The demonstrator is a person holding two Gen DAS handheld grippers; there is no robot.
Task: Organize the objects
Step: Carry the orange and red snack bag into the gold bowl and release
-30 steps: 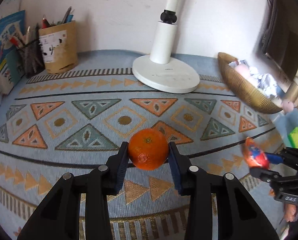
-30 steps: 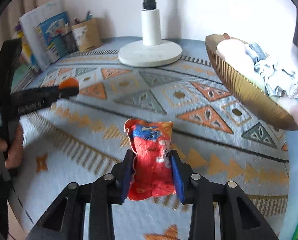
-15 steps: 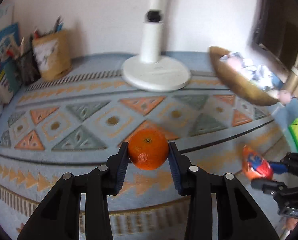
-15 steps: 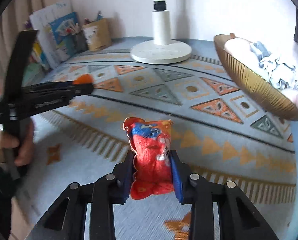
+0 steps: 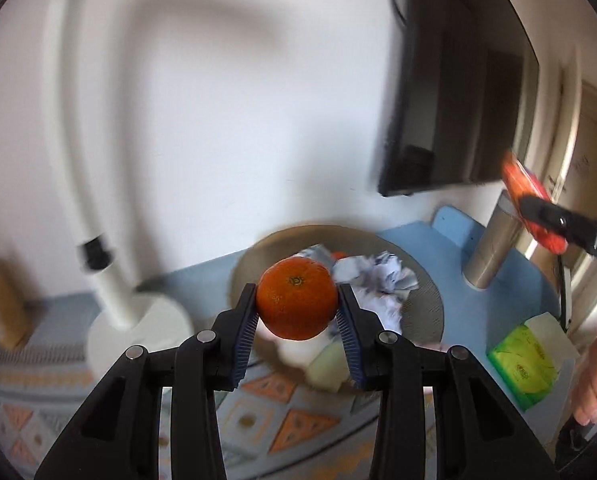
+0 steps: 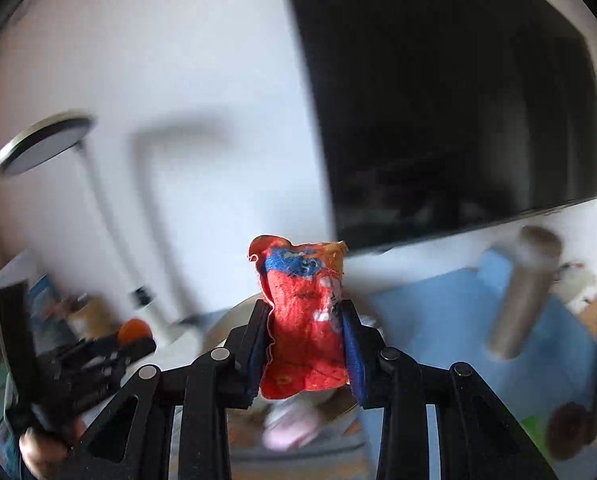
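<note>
Orange (image 5: 297, 305) sits clamped between the blue pads of my left tongs (image 5: 297, 320), stem end facing the camera, held up off the tabletop (image 5: 430, 236). Just beyond and below the left tongs I see the round woven bowl (image 5: 426, 300), with crumpled grey-white wrappers (image 5: 374, 276) inside it. Left of those tongs stands the white lamp (image 5: 110, 288), its base on the patterned cloth (image 5: 290, 432). Right of them: a steel tumbler (image 5: 494, 248) upright on the blue tabletop, and nearer, a green tissue pack (image 5: 526, 360). Far right, a hand (image 5: 594, 380) shows at the frame edge.

My right tongs (image 6: 304, 344) grip a red and blue snack pouch (image 6: 302, 320), squeezed at its lower half, top edge standing free above the pads. In the left wrist view the same pouch (image 5: 532, 208) appears high to the right, well apart from the orange, pinched by the black tongs. In the right wrist view the left tongs (image 6: 136, 338) are low to the left with the orange (image 6: 134, 330) at their tip. A dark wall screen (image 6: 450, 100) fills the space above and right of the right tongs. Heavy blur throughout; the bowl below the pouch is only a smear.
</note>
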